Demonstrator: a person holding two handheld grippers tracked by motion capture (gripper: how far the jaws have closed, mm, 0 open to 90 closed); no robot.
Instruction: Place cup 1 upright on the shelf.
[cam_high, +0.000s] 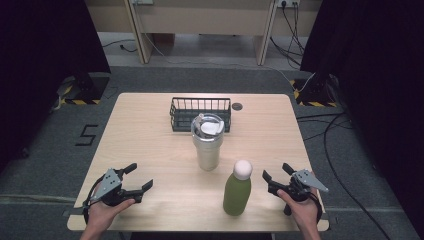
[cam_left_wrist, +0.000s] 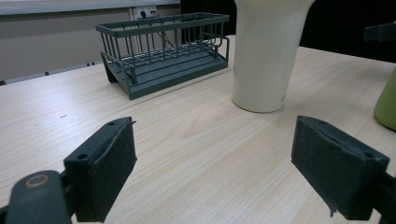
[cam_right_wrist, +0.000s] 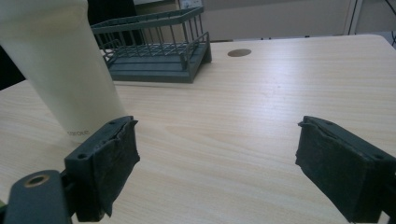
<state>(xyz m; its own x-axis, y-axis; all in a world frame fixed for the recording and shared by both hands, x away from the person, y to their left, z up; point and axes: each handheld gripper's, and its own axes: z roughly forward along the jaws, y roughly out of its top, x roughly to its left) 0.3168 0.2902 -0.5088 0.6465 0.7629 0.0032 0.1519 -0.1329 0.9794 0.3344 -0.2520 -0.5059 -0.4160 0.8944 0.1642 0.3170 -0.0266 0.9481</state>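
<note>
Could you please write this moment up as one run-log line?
left gripper: open, empty | right gripper: open, empty | green bottle: upright, near right gripper | tumbler: upright, before basket

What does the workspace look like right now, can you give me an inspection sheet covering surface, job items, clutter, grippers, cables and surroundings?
Surface: light wooden table, with a small dark round disc near the far edge.
Job's things: green bottle with white cap upright near the front; cream tumbler with lid upright at centre; dark wire basket behind the tumbler, nothing seen inside.
Clutter: nothing seen.
Grippers: left gripper open, holding nothing, at front left; right gripper open, holding nothing, right of the bottle.
Cables: loose black cables on the floor at right.
Surroundings: grey carpet, black curtains at both sides, wooden furniture beyond.
</note>
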